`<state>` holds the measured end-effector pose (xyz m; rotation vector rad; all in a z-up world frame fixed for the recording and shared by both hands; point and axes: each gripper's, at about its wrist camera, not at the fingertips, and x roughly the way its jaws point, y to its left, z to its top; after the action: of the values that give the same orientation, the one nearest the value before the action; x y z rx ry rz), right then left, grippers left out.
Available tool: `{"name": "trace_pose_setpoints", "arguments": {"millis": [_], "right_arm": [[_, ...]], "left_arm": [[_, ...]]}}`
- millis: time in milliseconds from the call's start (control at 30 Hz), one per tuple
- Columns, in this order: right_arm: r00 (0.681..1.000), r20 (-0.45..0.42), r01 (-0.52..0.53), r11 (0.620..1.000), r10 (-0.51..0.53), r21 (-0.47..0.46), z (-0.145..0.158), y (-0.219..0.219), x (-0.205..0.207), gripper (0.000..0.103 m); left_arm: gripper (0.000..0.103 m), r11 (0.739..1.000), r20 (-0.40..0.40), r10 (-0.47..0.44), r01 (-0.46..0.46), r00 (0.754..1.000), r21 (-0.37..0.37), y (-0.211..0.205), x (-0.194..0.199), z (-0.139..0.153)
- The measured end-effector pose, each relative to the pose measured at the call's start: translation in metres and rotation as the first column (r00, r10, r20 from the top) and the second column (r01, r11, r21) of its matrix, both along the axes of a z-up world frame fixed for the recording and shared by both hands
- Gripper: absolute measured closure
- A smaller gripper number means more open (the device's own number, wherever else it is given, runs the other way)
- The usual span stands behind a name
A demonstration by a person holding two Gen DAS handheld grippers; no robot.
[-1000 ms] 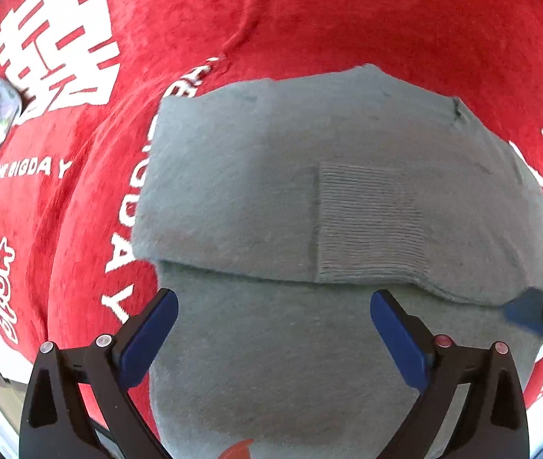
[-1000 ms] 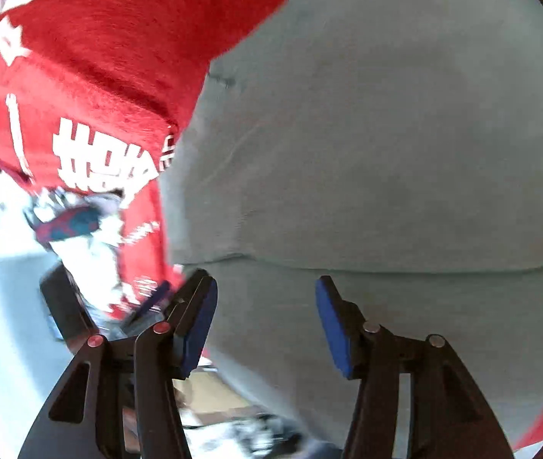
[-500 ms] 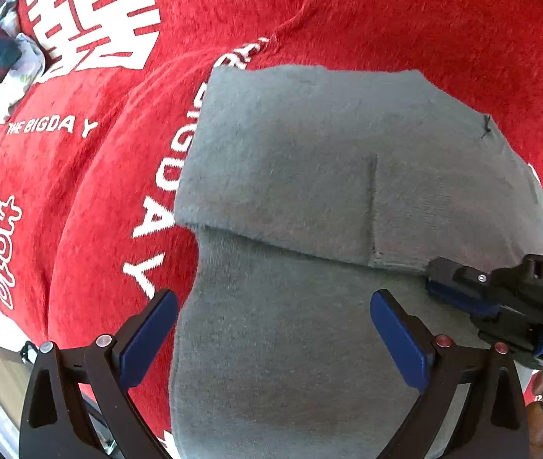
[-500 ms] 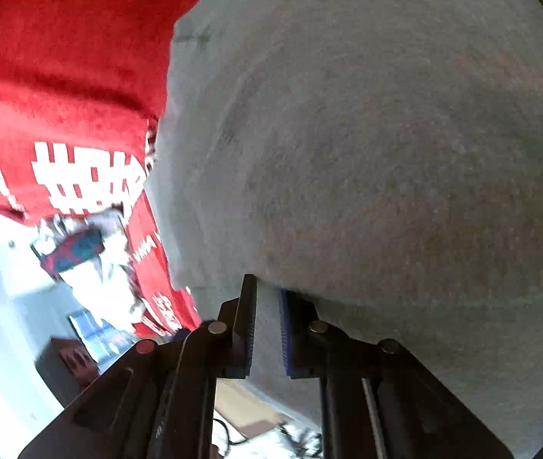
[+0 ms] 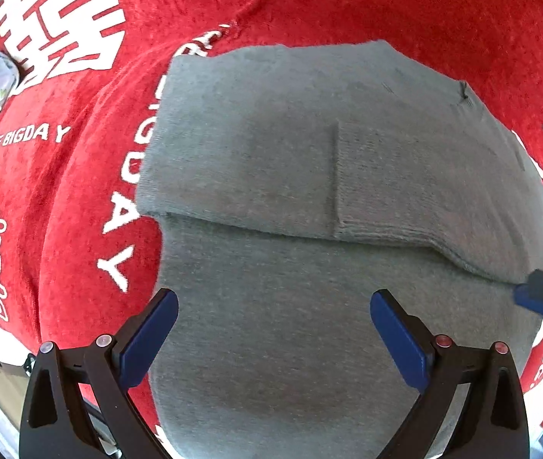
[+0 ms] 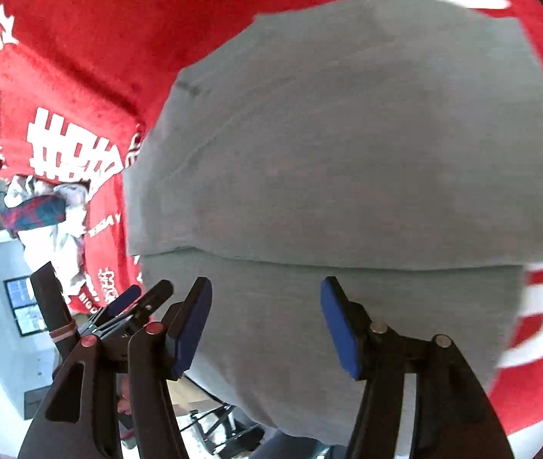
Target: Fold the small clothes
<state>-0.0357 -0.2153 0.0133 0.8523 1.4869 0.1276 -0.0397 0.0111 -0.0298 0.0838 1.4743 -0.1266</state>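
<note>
Here the left gripper (image 5: 273, 338) points straight down over the grey garment (image 5: 309, 199), jaws spread wide with nothing between them. The garment fills the centre of the left wrist frame, its upper part folded down over the lower, lying on the red cloth (image 5: 61, 199) with white lettering. The right gripper (image 6: 264, 327) tilts downward above the fold's lower edge, jaws opening and empty; its blue tip shows at the right edge of the left view. Half a second ago those jaws were pinched nearly shut at the fold; now they stand apart. The left gripper has hardly shifted.
</note>
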Motion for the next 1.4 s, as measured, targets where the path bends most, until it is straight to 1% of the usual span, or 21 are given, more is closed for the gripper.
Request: {"name": "trace_pose_setpoints", "arguments": {"millis": [67,167,233,267,333,367,433,533,633,800,867,933,1067,1200,1333,1400], "right_arm": [[1.000,-0.008,0.013,1.000,-0.013,-0.022,0.001,-0.013,-0.008,0.038],[1.000,-0.002,0.029,0.999,-0.029,-0.038,0.001,-0.026,-0.016,0.033],[0.999,0.014,0.036,0.998,-0.036,-0.042,0.003,-0.030,-0.021,0.026],[0.999,0.030,0.040,0.998,-0.038,-0.049,0.006,-0.032,-0.023,0.020],[0.998,0.060,0.030,0.996,-0.025,-0.084,0.013,-0.033,-0.025,0.018],[0.997,0.073,0.022,0.995,-0.015,-0.102,0.016,-0.032,-0.026,0.012],[0.995,0.102,0.010,0.992,0.003,-0.125,0.023,-0.033,-0.028,0.012],[0.994,0.108,0.010,0.994,0.002,-0.110,0.023,-0.037,-0.032,0.012],[0.995,0.094,0.024,0.997,-0.017,-0.070,0.019,-0.043,-0.036,0.011],[0.999,0.053,0.013,0.997,-0.009,-0.081,0.017,-0.044,-0.044,0.011],[1.000,0.024,0.007,0.996,-0.005,-0.086,0.017,-0.044,-0.052,0.011],[1.000,0.016,0.013,0.996,-0.011,-0.085,0.016,-0.043,-0.061,0.011],[1.000,0.006,0.024,0.995,-0.023,-0.092,0.015,-0.038,-0.085,0.011],[1.000,-0.004,0.019,0.996,-0.020,-0.093,0.015,-0.023,-0.117,0.011],[0.999,-0.038,-0.014,0.997,0.011,-0.078,0.007,-0.005,-0.159,0.011],[0.997,-0.068,-0.028,0.997,0.024,-0.070,-0.001,0.003,-0.182,0.011]], "left_arm": [[0.002,1.000,-0.011,-0.013,0.013,1.000,-0.004,-0.006,-0.003,-0.001],[0.002,0.999,-0.019,-0.039,0.039,0.999,0.000,-0.016,-0.009,0.000],[0.002,0.999,-0.024,-0.052,0.052,0.998,0.001,-0.021,-0.011,0.000],[0.002,0.998,-0.027,-0.056,0.056,0.998,0.002,-0.023,-0.013,0.000],[0.002,0.998,-0.030,-0.059,0.060,0.998,0.003,-0.027,-0.015,0.002],[0.002,0.998,-0.031,-0.060,0.060,0.998,0.005,-0.028,-0.016,0.003],[0.002,0.998,-0.031,-0.058,0.058,0.998,0.007,-0.030,-0.019,0.005],[0.002,0.999,-0.034,-0.050,0.050,0.998,0.004,-0.033,-0.024,0.007],[0.002,0.999,-0.033,-0.045,0.046,0.998,0.010,-0.035,-0.030,0.010],[0.002,0.999,-0.033,-0.039,0.040,0.999,0.011,-0.034,-0.045,0.017],[0.002,0.999,-0.039,-0.041,0.042,0.998,0.016,-0.029,-0.053,0.018],[0.002,0.999,-0.046,-0.036,0.037,0.998,0.015,-0.022,-0.059,0.019],[0.002,1.000,-0.046,-0.025,0.025,0.999,0.001,0.001,-0.078,0.020],[0.002,1.000,-0.053,-0.029,0.028,0.998,-0.013,0.023,-0.098,0.016],[0.002,0.999,-0.064,-0.033,0.030,0.997,-0.041,0.052,-0.134,0.014],[0.002,0.998,-0.082,-0.033,0.029,0.996,-0.054,0.066,-0.153,0.009]]}}
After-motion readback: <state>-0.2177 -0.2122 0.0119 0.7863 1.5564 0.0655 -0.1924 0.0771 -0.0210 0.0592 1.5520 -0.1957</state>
